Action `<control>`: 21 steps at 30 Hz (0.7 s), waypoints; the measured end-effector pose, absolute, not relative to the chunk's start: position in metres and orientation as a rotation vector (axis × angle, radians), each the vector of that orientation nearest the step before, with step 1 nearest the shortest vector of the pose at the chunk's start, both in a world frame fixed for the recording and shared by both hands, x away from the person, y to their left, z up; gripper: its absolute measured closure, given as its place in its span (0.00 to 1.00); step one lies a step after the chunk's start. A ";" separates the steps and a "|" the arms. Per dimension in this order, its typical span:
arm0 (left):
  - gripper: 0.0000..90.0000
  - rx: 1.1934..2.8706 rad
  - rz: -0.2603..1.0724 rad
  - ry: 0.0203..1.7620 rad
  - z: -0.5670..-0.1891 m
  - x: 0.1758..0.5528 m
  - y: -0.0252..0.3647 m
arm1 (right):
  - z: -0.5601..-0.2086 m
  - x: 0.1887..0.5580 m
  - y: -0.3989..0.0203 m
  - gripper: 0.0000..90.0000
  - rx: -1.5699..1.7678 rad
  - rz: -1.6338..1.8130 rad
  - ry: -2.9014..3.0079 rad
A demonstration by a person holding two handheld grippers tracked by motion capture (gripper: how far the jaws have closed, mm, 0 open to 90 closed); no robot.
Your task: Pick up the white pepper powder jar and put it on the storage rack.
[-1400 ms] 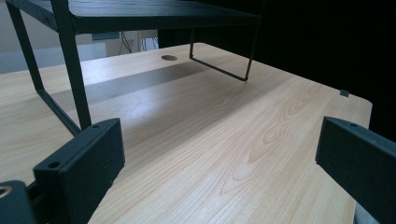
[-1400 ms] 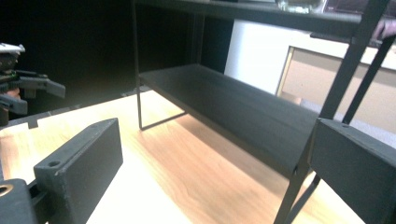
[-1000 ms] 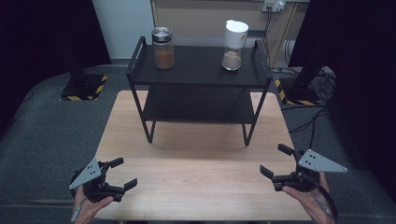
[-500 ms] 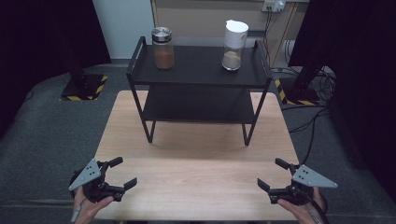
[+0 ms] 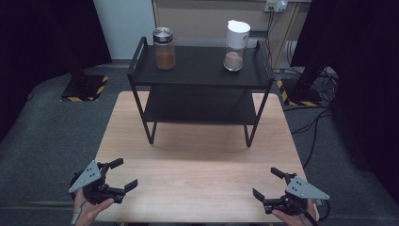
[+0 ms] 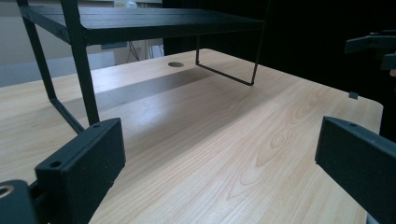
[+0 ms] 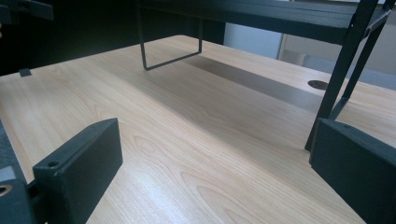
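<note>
My left gripper [image 5: 123,174] hovers open over the table's near left corner, held by a hand, nothing between its jaws. My right gripper [image 5: 267,183] is open too, at the near right corner. A black two-tier metal shelf [image 5: 200,82] stands at the far half of the wooden table [image 5: 197,165]. On its top tier a glass jar with a metal lid and brown contents [image 5: 164,48] stands at the left and a white-lidded jar with pale brown contents [image 5: 235,39] at the right. In the left gripper view the shelf [image 6: 140,23] rises ahead, and the right gripper view looks at the shelf [image 7: 261,14] from the other side.
The shelf's lower tier [image 5: 197,106] is bare. A cable hole [image 6: 176,64] sits in the tabletop under the shelf. Grey floor surrounds the table, with a yellow-and-black striped stand base [image 5: 84,87] at the far left and cables [image 5: 315,122] at the right.
My right gripper has drawn back toward the table's near edge and slightly left. The left gripper has stayed where it was, open.
</note>
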State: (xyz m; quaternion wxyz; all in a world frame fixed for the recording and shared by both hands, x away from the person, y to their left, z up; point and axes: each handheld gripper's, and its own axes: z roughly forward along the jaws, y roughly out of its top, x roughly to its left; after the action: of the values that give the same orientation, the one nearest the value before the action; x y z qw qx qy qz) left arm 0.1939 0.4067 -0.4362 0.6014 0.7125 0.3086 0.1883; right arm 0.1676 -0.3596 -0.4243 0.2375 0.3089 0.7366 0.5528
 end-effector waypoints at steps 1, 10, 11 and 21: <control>0.01 1.646 0.439 0.716 -0.436 0.193 0.407 | -0.425 0.168 -0.359 0.04 0.854 1.516 2.016; 0.01 1.622 0.491 0.742 -0.437 0.190 0.409 | -0.431 0.169 -0.362 0.03 0.877 1.519 1.955; 0.01 1.618 0.497 0.748 -0.437 0.190 0.409 | -0.431 0.169 -0.362 0.04 0.880 1.516 1.946; 0.01 1.587 0.532 0.783 -0.439 0.188 0.415 | -0.434 0.168 -0.372 0.04 0.963 1.511 1.864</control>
State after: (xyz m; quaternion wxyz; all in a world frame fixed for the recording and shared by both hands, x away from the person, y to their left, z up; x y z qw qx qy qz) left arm 0.1878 0.4148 -0.4389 0.6027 0.6853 0.3381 0.2296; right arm 0.1676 -0.3720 -0.4340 0.2747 0.3584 0.6931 0.5619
